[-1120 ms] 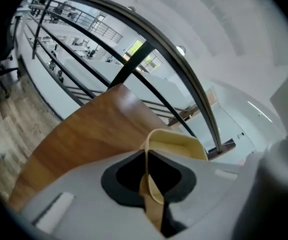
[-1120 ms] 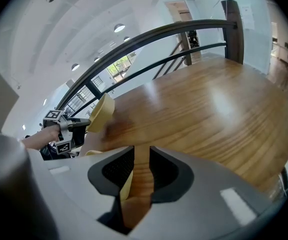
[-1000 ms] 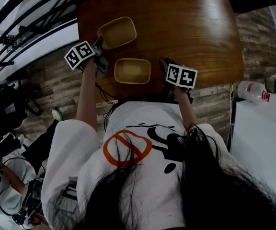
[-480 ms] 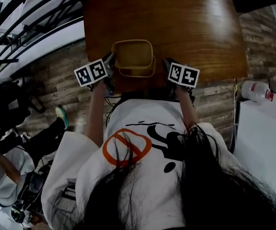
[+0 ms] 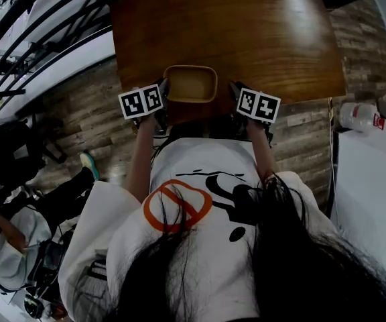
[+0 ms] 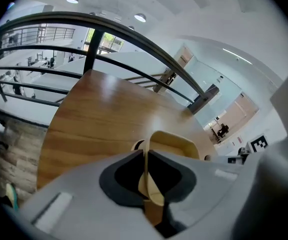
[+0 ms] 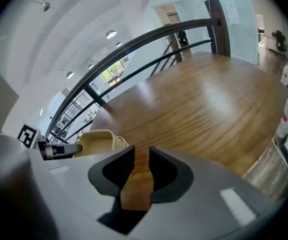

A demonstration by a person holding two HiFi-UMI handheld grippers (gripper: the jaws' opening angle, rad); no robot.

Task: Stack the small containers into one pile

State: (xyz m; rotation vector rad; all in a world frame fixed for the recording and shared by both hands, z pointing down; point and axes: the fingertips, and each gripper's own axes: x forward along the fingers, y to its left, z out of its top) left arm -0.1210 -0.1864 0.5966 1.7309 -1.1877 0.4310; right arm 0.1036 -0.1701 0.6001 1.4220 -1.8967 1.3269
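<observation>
Two tan, rounded-rectangle containers sit nested as one pile near the front edge of the wooden table. My left gripper is at the pile's left side. In the left gripper view, my left gripper is shut on the thin rim of the top container. My right gripper is just right of the pile. In the right gripper view, my right gripper stands open with only bare table between its jaws, and the pile lies to its left.
The table's front edge runs right under both grippers. A dark metal railing runs along the left, above a wood-plank floor. A white bottle lies at the right beside a white counter.
My left gripper carried the far-left container toward the front edge and set it into the other one. The right gripper hardly moved.
</observation>
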